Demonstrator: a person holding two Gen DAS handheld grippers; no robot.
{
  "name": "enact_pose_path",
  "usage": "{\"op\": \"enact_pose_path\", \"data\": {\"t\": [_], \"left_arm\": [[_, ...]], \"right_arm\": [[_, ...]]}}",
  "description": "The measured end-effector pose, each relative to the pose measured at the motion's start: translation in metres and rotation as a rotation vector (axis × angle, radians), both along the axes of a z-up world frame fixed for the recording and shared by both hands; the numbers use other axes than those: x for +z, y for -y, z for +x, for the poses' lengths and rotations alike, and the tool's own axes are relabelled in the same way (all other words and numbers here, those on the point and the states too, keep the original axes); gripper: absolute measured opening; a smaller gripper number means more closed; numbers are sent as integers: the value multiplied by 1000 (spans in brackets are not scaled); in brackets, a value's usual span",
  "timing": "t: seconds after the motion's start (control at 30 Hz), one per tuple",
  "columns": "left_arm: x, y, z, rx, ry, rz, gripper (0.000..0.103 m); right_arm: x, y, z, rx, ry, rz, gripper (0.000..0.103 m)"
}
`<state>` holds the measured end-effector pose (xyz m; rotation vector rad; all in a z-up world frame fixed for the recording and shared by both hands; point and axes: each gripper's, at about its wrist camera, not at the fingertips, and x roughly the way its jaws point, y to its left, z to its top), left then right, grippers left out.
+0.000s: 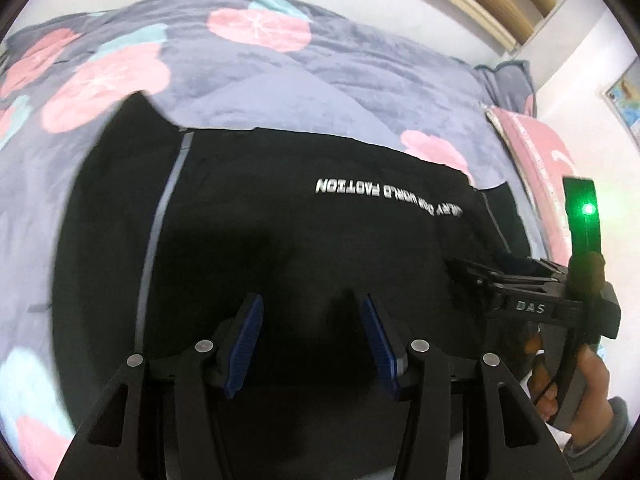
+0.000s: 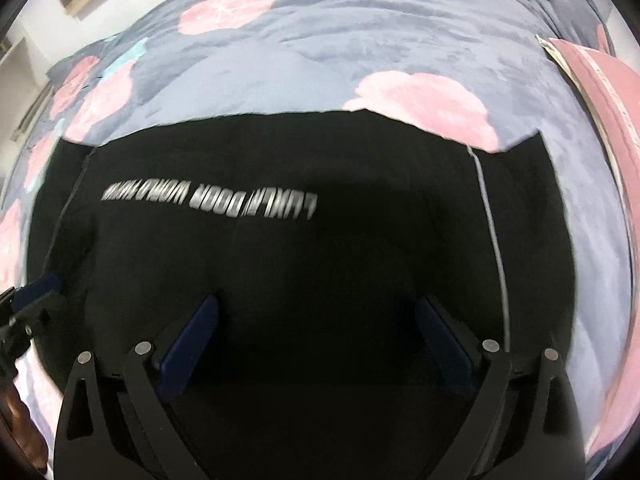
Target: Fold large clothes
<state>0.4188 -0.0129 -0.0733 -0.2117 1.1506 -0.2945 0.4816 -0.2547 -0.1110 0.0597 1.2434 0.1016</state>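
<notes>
One black garment (image 1: 280, 240) lies flat on the floral bedspread (image 1: 260, 80). Two grippers hover over the garment: left gripper (image 1: 312, 344) open, empty; right gripper (image 2: 316, 344) spread wide, empty.

1. White letters run across the black garment (image 1: 280, 248), upside down. In the left wrist view the end reads "WORLD FACTION"; the words at 3 o'clock of that are too bent to read.
2. In the right wrist view the same line on the garment (image 2: 320, 240) is too blurred to read.
3. "DAS" stands on the right gripper (image 1: 530, 306), at 3 o'clock.
</notes>
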Motion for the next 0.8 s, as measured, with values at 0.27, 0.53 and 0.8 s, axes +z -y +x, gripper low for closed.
{"op": "enact_pose_path", "data": {"t": [0.27,0.53,0.8], "left_arm": [[27,-54,-65,45,29,2,53],[40,-127,-68,169,69,-21,53],[-27,-172,-7,225,-103,-194,53]], "right_arm": [[77,29,-99,-84,278,-163,99],[56,102,-87,-241,100,-113,99],[-13,151,-53,-226,-58,69,99]]}}
